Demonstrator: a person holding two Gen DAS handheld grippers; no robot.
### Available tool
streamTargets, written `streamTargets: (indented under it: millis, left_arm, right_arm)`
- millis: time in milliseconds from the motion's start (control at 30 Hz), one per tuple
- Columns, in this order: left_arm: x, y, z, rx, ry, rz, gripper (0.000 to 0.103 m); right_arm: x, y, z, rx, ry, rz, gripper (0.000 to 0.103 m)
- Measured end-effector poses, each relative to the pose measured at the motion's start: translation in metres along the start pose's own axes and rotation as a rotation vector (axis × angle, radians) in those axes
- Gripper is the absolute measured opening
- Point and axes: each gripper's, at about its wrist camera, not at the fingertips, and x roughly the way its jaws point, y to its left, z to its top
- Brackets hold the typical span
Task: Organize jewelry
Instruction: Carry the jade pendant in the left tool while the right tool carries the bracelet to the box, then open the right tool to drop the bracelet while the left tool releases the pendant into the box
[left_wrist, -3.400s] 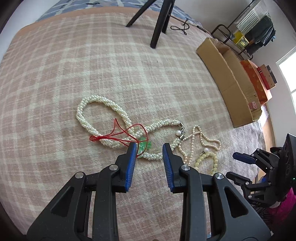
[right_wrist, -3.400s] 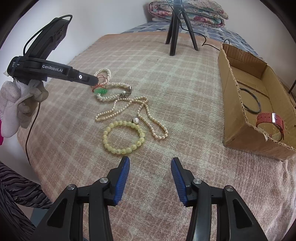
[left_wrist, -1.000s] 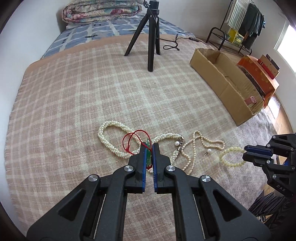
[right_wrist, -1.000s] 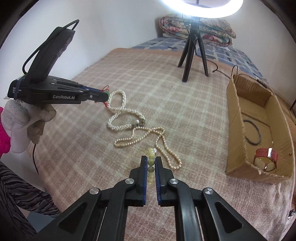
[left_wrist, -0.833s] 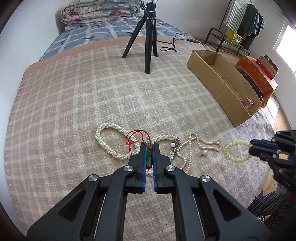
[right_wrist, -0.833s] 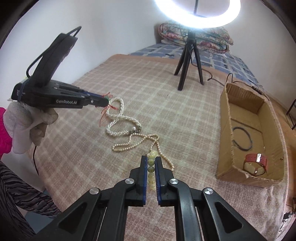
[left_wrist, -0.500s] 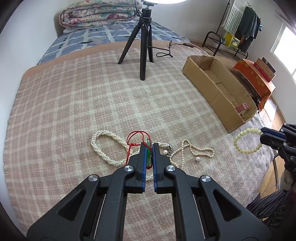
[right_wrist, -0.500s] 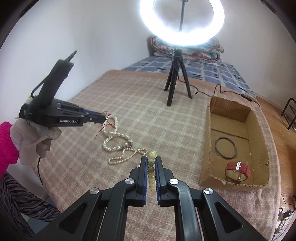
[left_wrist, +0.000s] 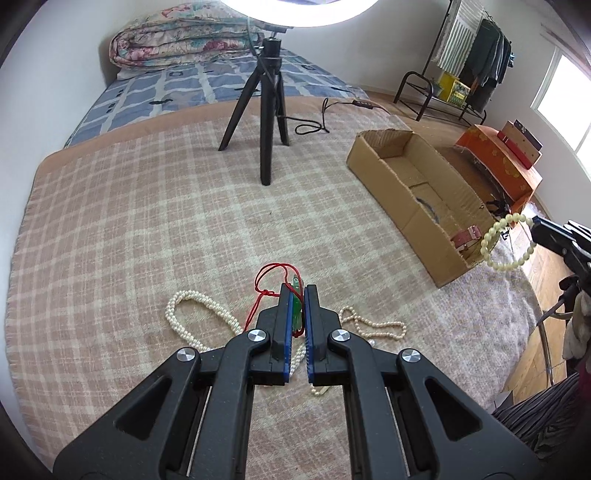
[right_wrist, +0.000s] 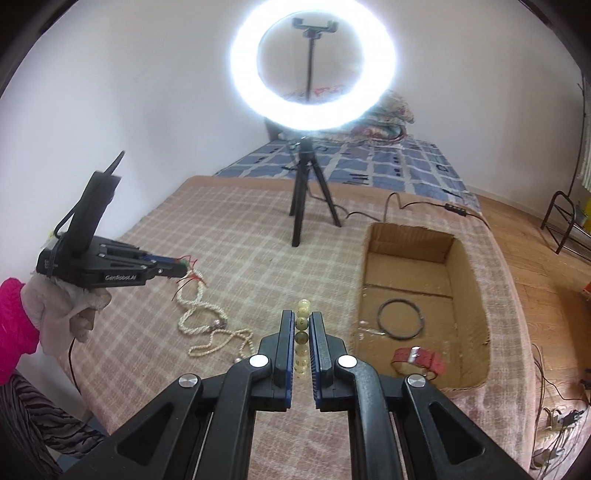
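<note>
Now | left hand-held gripper (left_wrist: 296, 301) clamps green pendant (left_wrist: 296, 295) | right hand-held gripper (right_wrist: 303, 325) clamps bead bracelet (right_wrist: 302, 321)

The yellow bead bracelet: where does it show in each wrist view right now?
Left wrist view: the yellow bead bracelet hangs at the far right edge, off the tip of the right claw, just past the cardboard box.
Right wrist view: the bracelet sits bottom centre, pinched edge-on between that claw's blue pads.
Shared landmark: the cardboard box, right of centre in both.
</note>
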Motion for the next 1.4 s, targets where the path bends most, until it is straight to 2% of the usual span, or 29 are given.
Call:
streamTargets:
  millis: [333,667,1100,1400]
  left_arm:
    - [0.001,-0.03,0.03,0.031,-0.043,-0.044,0.003]
    - [0.013,-0.08,0.075,0.084,-0.096,-0.117,0.003]
    - [0.076,-0.144,0.126,0.143,-0.079,-0.155,0.003]
    - [0.126,-0.161,0.151,0.144,-0.039,-0.135,0.003]
  right_arm:
    - [-0.011,-0.055,0.006,0.088,-0.033,-0.079,0.005]
    - [-0.002,-0.1,0.005,0.148,-0.01,-0.142,0.005]
    - [0.02,-0.144,-0.004,0.221,0.044,-0.186,0.005]
    - [0.038,-0.154,-0.013,0.238,0.085,-0.188,0.005]
